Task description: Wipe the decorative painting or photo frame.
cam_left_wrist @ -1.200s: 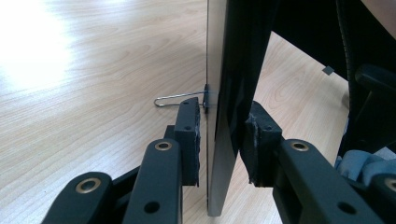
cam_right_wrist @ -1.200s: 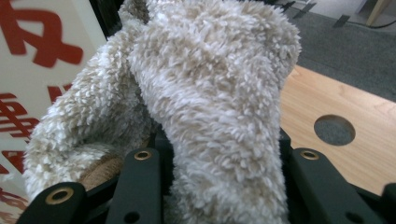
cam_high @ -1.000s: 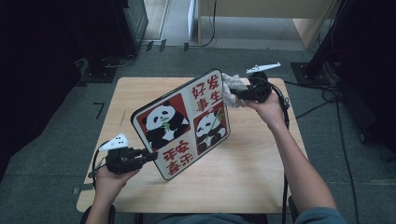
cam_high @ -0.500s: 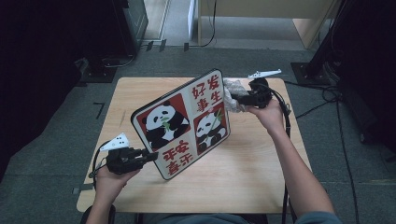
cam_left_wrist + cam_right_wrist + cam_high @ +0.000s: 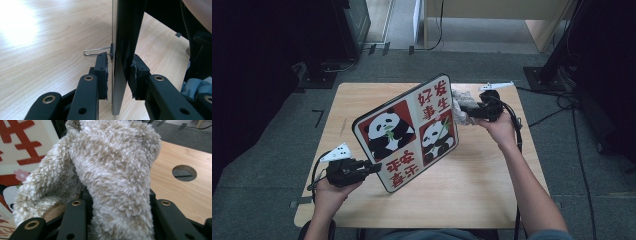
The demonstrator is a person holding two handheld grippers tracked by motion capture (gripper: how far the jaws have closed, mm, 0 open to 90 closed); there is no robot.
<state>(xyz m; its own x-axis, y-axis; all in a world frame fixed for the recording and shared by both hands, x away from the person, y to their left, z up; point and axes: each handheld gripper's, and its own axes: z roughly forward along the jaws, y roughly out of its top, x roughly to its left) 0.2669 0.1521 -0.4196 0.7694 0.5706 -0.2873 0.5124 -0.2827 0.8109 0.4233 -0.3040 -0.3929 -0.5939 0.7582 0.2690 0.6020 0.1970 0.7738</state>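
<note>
A square sign board [image 5: 407, 132] with panda pictures and red characters stands tilted above the wooden table [image 5: 492, 190]. My left gripper [image 5: 374, 169] is shut on its lower left edge. In the left gripper view the pads [image 5: 102, 72] clamp the thin board [image 5: 117, 82], and the jaws have just closed a little tighter on it. A wire stand [image 5: 96, 51] sticks out from the board's back. My right gripper [image 5: 464, 111] is shut on a fluffy beige cloth [image 5: 459, 97] pressed against the board's right edge. That cloth [image 5: 112, 170] covers most of the jaws, with the board [image 5: 27, 145] beside it.
The table has a round hole [image 5: 184, 172] near its far right side. Cables [image 5: 562, 100] trail on the grey floor at the right. Dark cabinets [image 5: 282, 45] stand at the back left, and a wooden unit [image 5: 492, 25] stands behind the table.
My right hand has slid the cloth a short way down the board's right edge, toward the person. The left hand and the board have kept still.
</note>
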